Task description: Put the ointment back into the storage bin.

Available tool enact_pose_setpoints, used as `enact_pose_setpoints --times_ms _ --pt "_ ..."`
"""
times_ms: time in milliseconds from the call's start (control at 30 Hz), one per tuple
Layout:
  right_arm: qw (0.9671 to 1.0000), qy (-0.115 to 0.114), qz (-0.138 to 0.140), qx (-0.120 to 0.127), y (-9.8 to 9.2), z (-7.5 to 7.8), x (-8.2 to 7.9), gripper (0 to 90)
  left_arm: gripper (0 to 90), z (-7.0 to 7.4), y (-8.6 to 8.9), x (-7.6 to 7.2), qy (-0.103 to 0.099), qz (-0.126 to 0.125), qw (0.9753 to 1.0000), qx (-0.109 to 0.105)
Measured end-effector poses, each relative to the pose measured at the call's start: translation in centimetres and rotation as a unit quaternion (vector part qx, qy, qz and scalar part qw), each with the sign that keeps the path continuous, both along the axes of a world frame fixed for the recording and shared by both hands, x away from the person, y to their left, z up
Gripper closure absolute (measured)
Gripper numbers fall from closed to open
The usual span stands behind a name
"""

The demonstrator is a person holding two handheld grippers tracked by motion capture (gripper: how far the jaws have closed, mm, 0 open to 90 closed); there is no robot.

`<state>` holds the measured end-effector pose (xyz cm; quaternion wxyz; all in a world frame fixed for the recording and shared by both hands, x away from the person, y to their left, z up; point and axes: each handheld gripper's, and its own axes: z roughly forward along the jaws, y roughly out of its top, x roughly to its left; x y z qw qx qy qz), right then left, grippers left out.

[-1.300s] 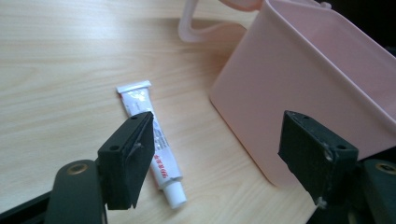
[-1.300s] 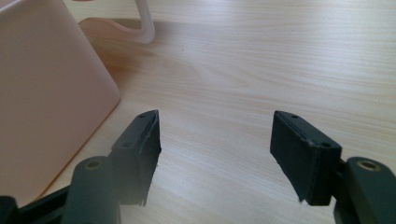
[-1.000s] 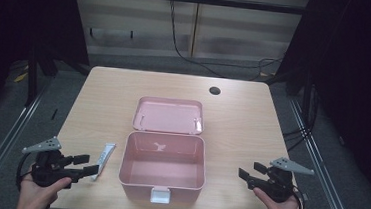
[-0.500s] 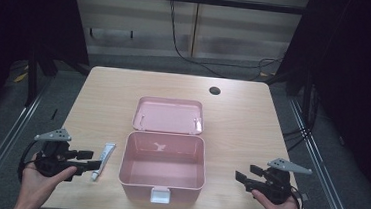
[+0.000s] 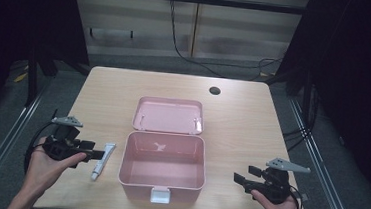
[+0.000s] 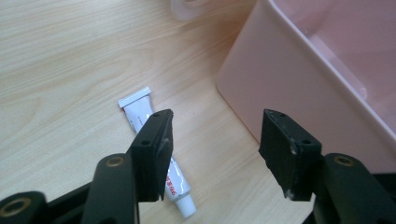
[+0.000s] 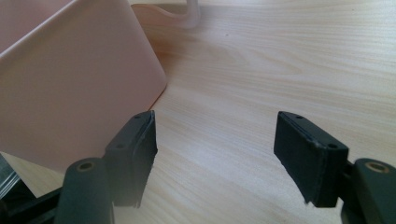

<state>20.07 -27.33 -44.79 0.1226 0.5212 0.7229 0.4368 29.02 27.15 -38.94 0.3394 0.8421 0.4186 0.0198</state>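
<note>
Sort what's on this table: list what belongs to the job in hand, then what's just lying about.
In the job:
white tube, under the open left gripper
pink box, open, beside the tube
box lid, laid behind the box

Lying about:
table's round hole
right gripper, open over bare wood

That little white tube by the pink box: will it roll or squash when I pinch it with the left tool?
The tube has a flat crimped end and lies flat, so it probably won't roll. It looks soft-walled, so it may dent under a firm pinch. It looks small and probably light; it could skid on the smooth table if the open left tool nudges it.
</note>
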Motion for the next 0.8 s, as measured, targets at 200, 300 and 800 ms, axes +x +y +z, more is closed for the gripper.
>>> enact_pose_setpoints --times_ms 200,300,800 --pt "1.0 0.003 0.002 -0.004 0.1 0.0 0.0 29.7 50.4 -0.3 -0.4 0.7 0.018 0.006 0.9997 0.016" --pt "1.0 0.003 0.003 -0.004 0.1 0.0 0.0 29.4 53.5 -0.3 -0.4 1.1 0.025 0.001 0.9993 0.026" --pt "0.9999 0.008 0.008 -0.009 0.3 0.0 -0.1 28.7 60.9 -3.1 -1.2 3.3 0.082 0.002 0.9927 0.088"
